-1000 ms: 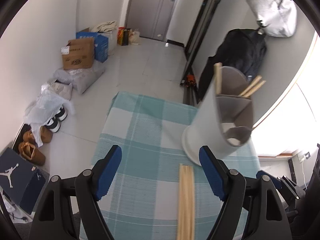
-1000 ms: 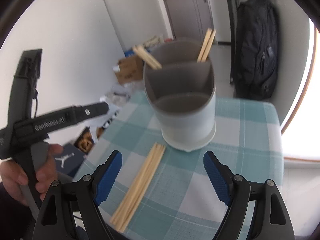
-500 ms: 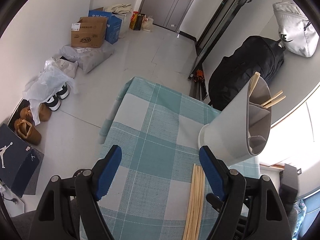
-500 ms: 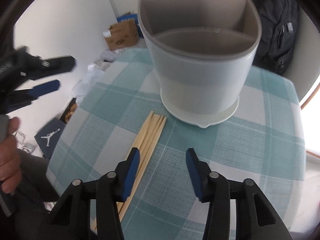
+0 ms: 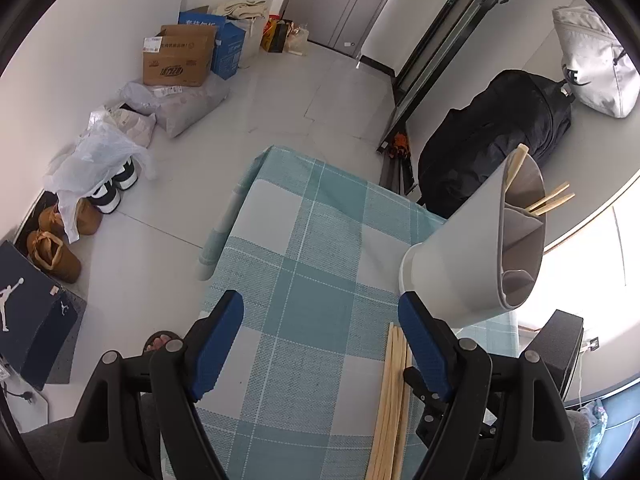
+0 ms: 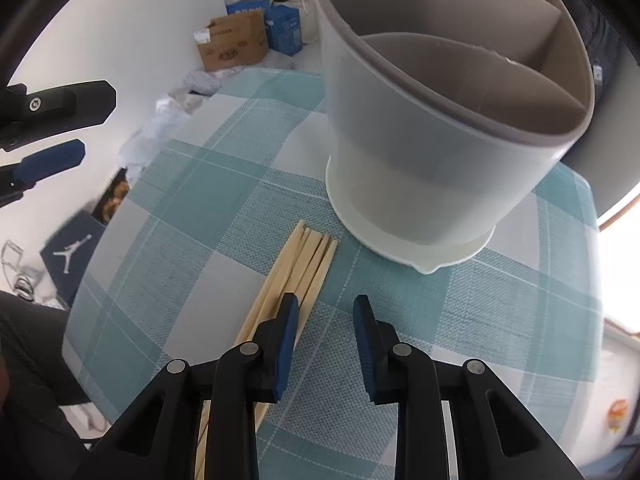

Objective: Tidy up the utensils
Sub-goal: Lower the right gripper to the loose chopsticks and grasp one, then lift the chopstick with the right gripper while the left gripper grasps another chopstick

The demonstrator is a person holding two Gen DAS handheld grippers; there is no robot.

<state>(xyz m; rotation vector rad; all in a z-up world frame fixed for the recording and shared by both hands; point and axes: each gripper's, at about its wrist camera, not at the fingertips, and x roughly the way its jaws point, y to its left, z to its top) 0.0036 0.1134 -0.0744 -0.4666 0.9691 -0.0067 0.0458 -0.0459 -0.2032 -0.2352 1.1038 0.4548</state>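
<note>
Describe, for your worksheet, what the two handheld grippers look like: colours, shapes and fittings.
Both the left gripper and the right gripper have matte black angular plastic frames, round silver pivot screws, and jaws faced with flat blue pads. No cables or markings show on them.

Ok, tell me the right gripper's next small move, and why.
Probably shift the right gripper a little toward the loose chopsticks before it shuts. Its jaws are closing, yet only tablecloth lies between them; the bundle sits under and outside one jaw, beside the divided holder.
</note>
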